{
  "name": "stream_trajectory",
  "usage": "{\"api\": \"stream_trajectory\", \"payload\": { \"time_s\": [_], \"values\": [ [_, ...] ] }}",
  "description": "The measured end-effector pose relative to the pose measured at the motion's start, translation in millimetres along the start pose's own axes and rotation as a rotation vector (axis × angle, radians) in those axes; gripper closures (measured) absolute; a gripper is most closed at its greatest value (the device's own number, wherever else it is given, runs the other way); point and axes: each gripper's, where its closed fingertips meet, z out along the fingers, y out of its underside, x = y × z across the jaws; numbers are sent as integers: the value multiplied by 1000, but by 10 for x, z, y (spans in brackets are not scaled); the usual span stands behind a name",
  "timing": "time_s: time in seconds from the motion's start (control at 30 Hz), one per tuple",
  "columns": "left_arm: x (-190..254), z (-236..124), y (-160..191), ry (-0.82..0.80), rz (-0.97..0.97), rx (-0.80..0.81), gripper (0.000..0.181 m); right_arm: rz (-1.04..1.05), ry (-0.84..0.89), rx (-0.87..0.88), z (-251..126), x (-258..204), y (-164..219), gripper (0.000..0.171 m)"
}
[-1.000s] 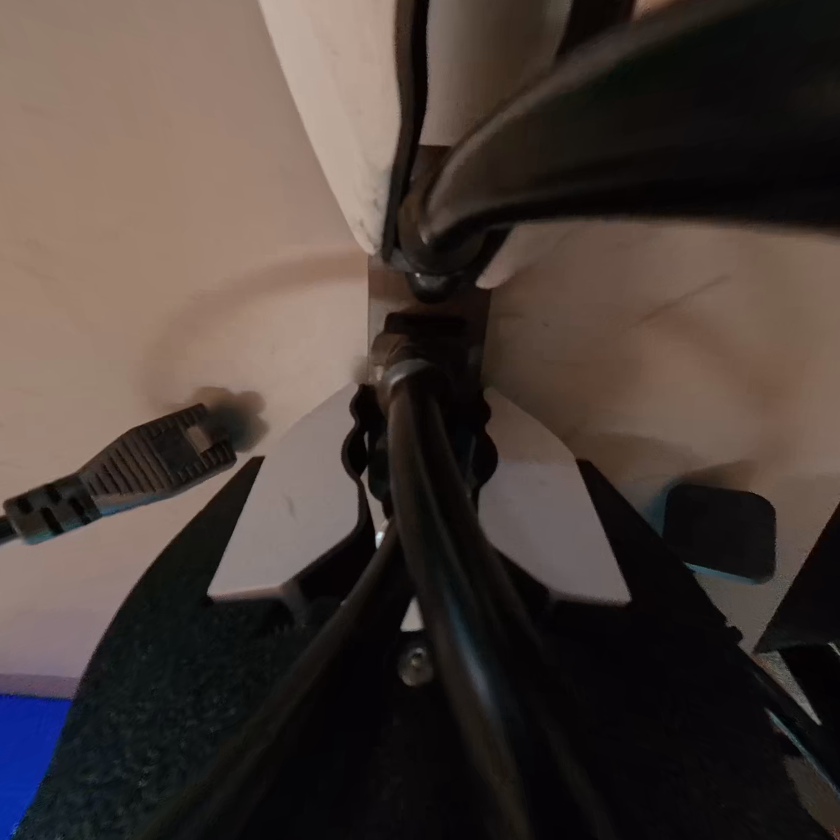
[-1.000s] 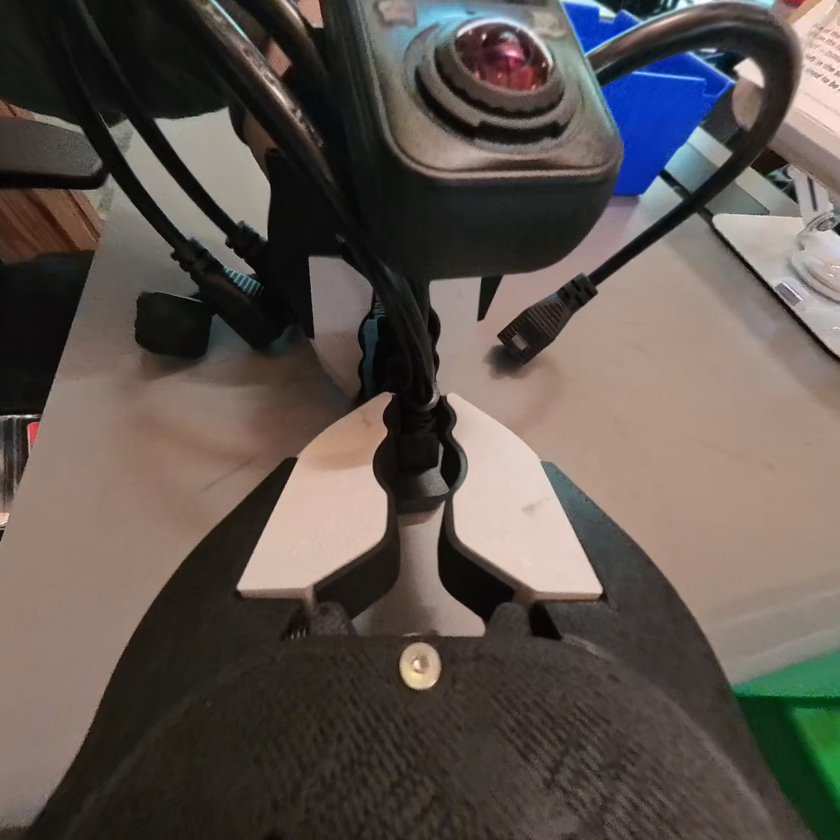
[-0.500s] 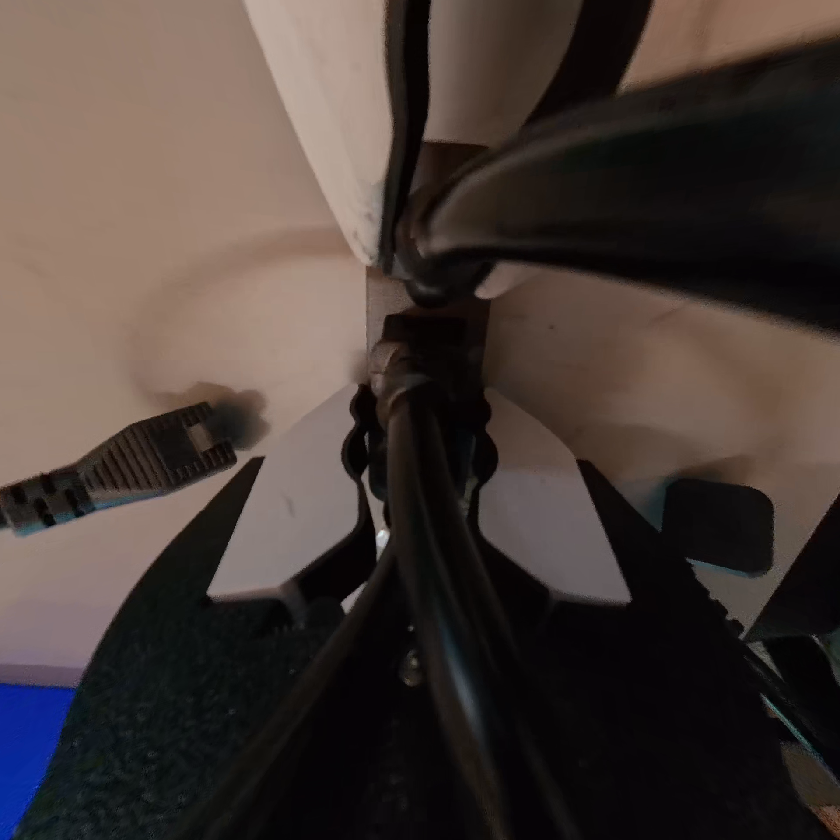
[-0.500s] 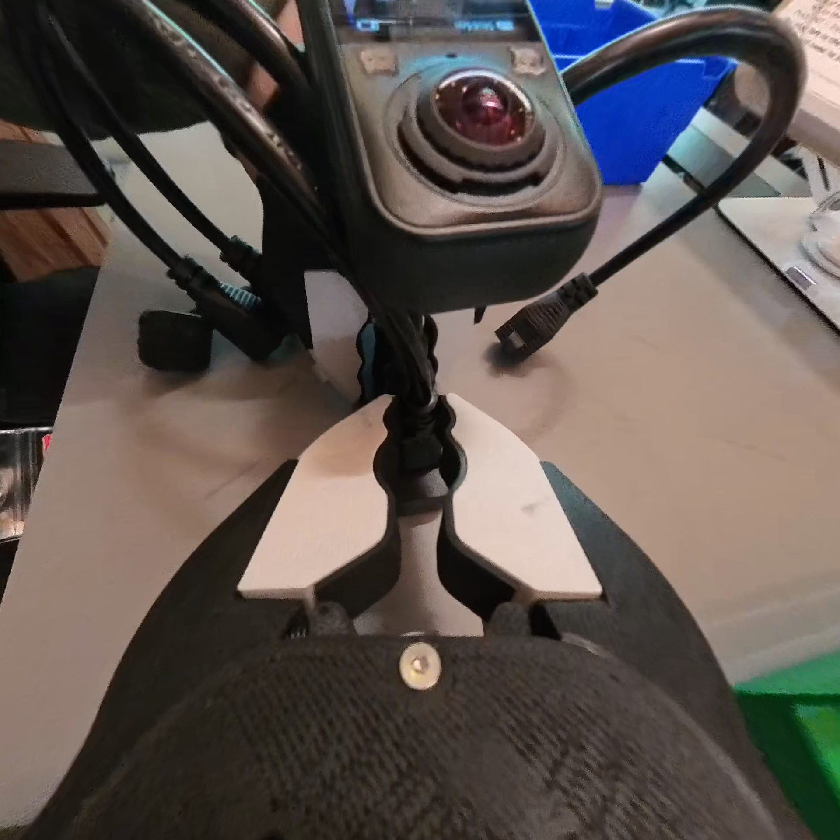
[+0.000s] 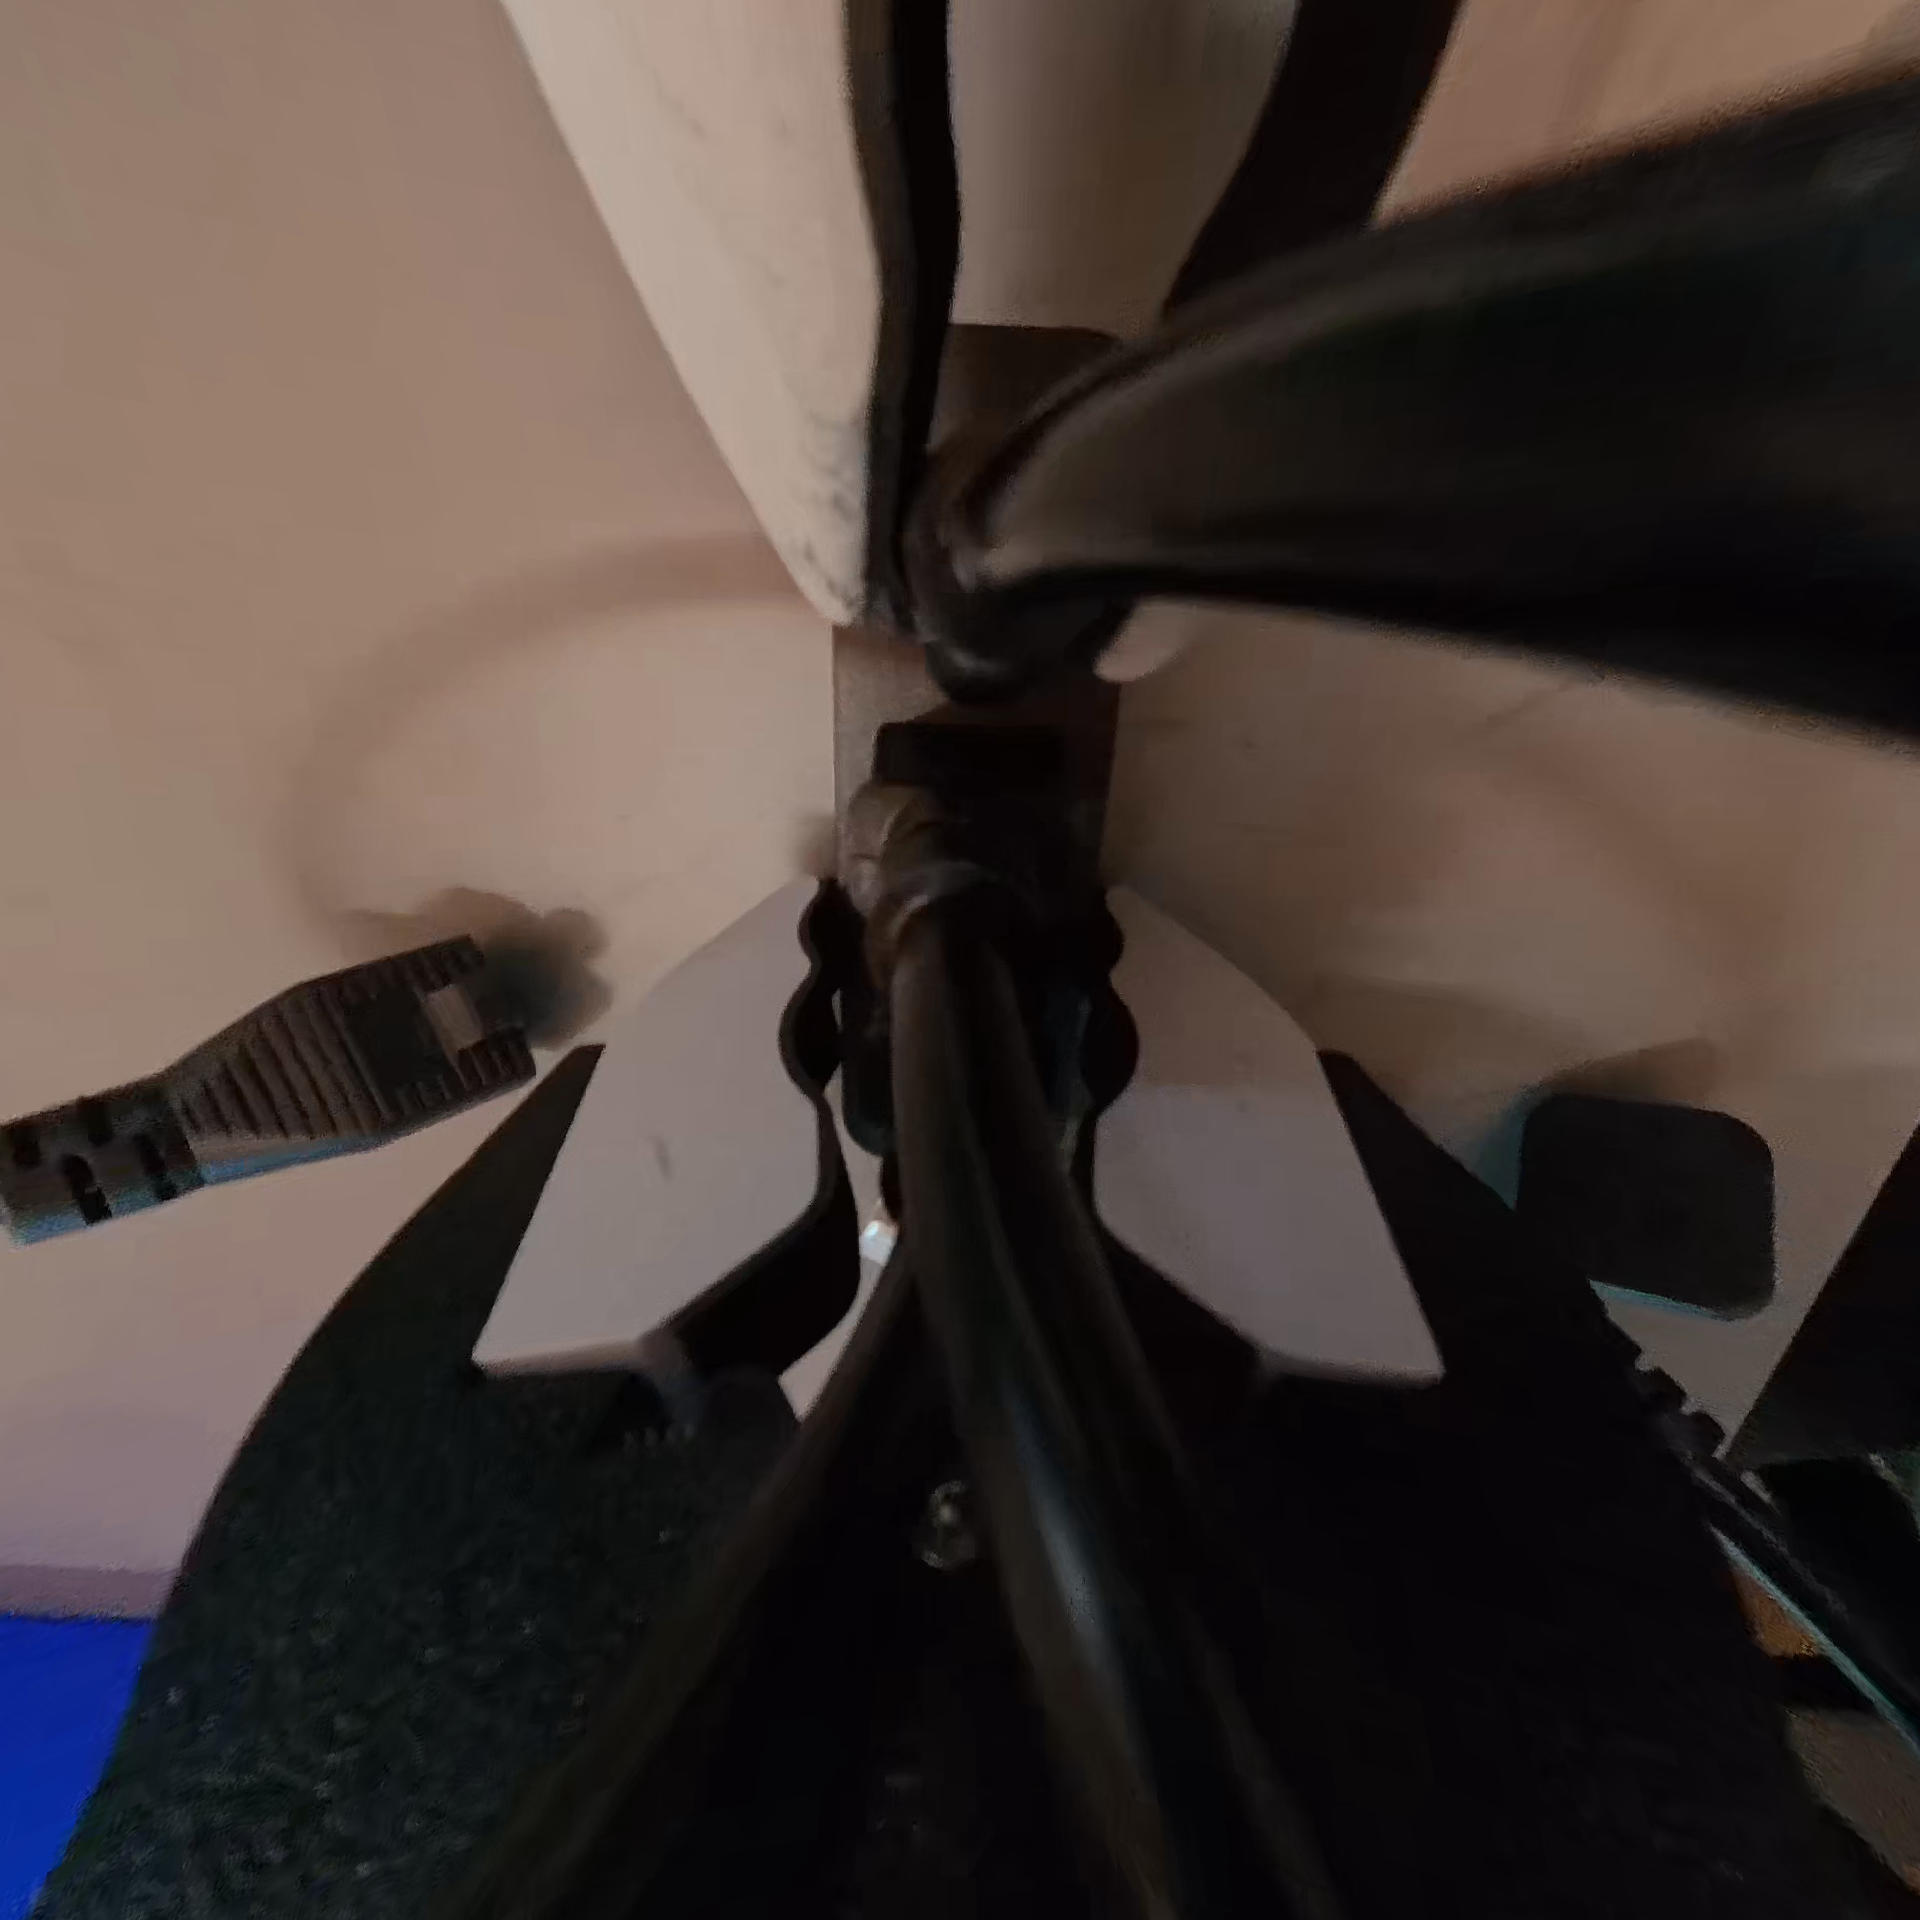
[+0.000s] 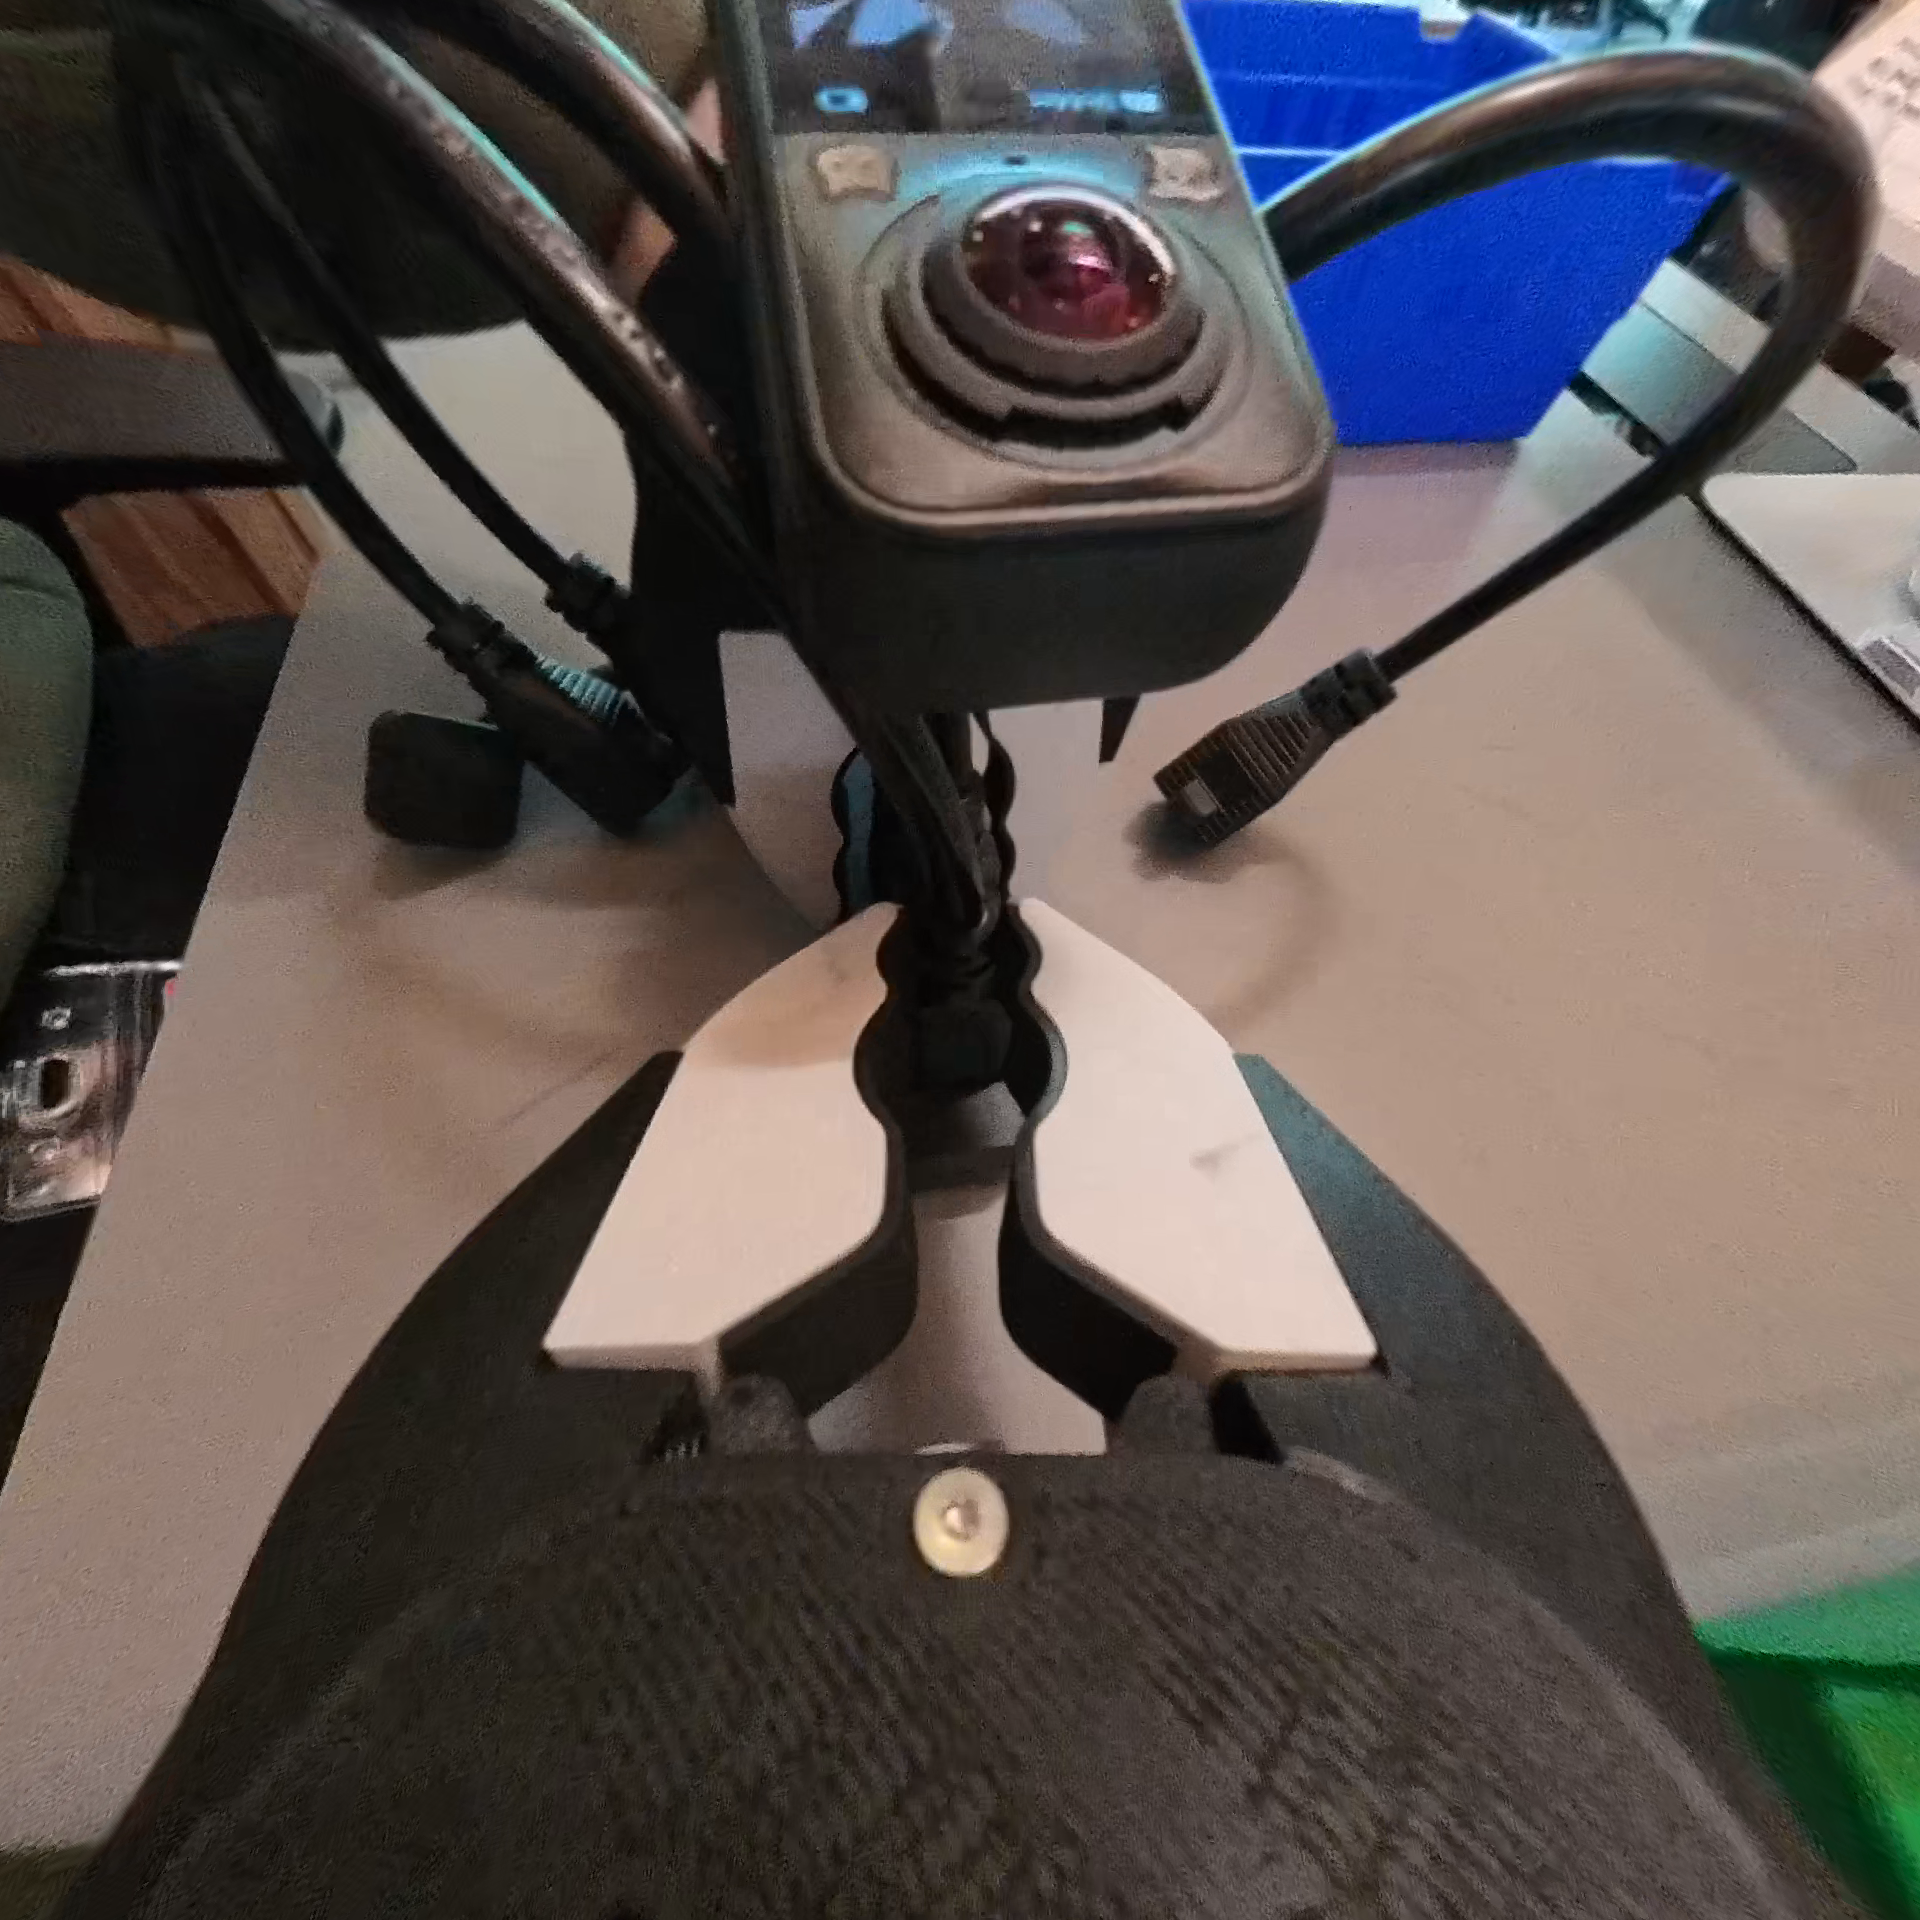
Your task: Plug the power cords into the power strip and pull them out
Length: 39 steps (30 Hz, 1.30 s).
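Note:
My two grippers meet tip to tip over the grey table (image 6: 1558,1039). My right gripper (image 6: 954,997) is shut on a small black plug body (image 6: 956,1039). My left gripper (image 5: 961,997) is shut on a black plug (image 5: 966,810) whose cords run back over its body. It is also in the right wrist view (image 6: 925,821), with its camera (image 6: 1049,343) above it. The right gripper's white fingers (image 5: 727,312) fill the top of the left wrist view. Whether both hold one joined piece is hidden. A loose ribbed cord connector (image 6: 1257,748) (image 5: 332,1060) lies on the table. No power strip shows.
A black block (image 6: 442,774) (image 5: 1642,1195) stands on the table with an angled black plug (image 6: 582,717) beside it. Blue bins (image 6: 1455,260) stand at the back. A flat white tray (image 6: 1818,540) is at the right, and something green (image 6: 1849,1714) is by the table's near edge. My right fingertips sit around 8 centimeters from my left ones.
Both grips stay shut. In the right wrist view the left gripper's camera body has risen and tilted back, showing more of its face. The loose connector has barely shifted.

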Motion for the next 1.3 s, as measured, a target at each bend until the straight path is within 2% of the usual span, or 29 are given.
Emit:
{"api": "stream_trajectory", "payload": {
  "time_s": [0.1, 0.23, 0.4, 0.5, 0.67, 0.8, 0.97, 1.13, 1.3],
  "values": [
    [-42, 5, -8, 5, -56, -5, 137, 100, 21, 67, 10, 119, -8, 157],
    [-6, -1, -10, 19, -19, 38, 137, 40, 2, 67, 10, 30, -70, 158],
    [-54, 1, -22, 19, -85, 52, 137, 126, 12, 130, 28, 152, -83, 157],
    [-11, 4, -26, 22, -32, 69, 137, 24, -24, 81, 4, 28, -83, 157],
    [-57, 2, -57, 31, -95, 97, 137, 132, 9, 153, 14, 163, -108, 157],
    [0, 8, -52, 25, -12, 77, 137, 21, -42, 81, -21, 16, -88, 157],
    [-25, 11, -77, 5, -58, 98, 137, 90, -18, 111, -28, 68, -55, 156],
    [-18, 9, -88, 1, -63, 205, 137, 104, -16, 90, -19, 58, -10, 156],
    [-27, 10, -132, -12, -82, 383, 137, 135, -15, 111, -11, 69, 32, 156]
  ]
}}
